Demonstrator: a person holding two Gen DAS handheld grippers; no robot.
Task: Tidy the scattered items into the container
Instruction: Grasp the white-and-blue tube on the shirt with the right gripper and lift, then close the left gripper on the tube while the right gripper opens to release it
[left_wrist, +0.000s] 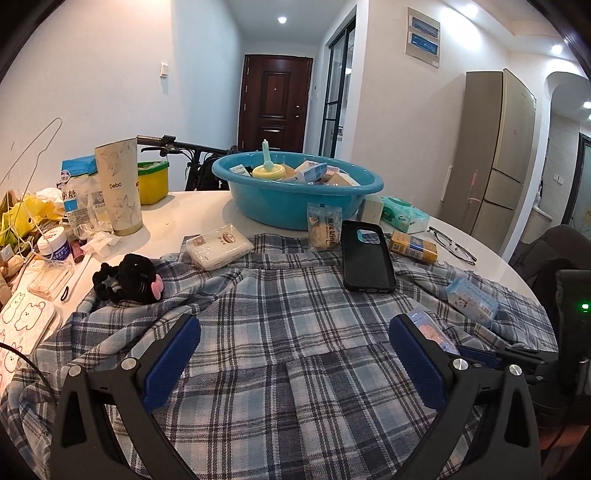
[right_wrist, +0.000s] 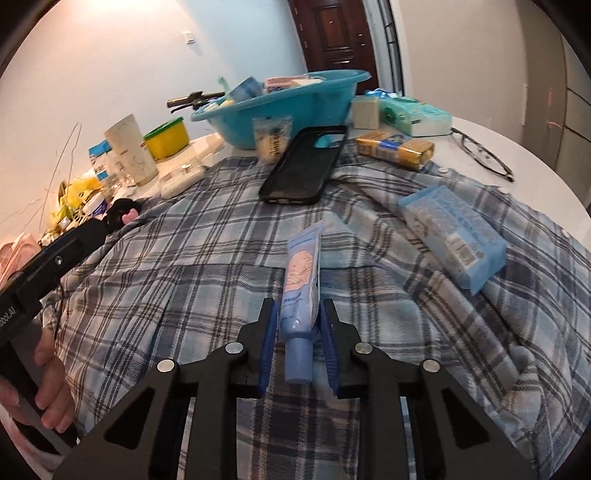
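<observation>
"Debo" on tall paper cup (left_wrist: 120, 184), far left beyond the left fingers; other package print unreadable.

A brown door (left_wrist: 275, 101) closes the far hallway, with a tall beige refrigerator (left_wrist: 506, 147) against the wall on the right. Behind the round white table (left_wrist: 192, 210), bicycle handlebars (left_wrist: 173, 142) show. A wire hanger (left_wrist: 33, 147) leans by the left wall, beside a patterned paper cup (left_wrist: 120, 184) and a yellow tub (left_wrist: 153, 181)

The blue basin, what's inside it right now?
The blue basin holds a yellow bottle with a pale green top and several small boxes. Its wall hides whatever lies lower down.
</observation>
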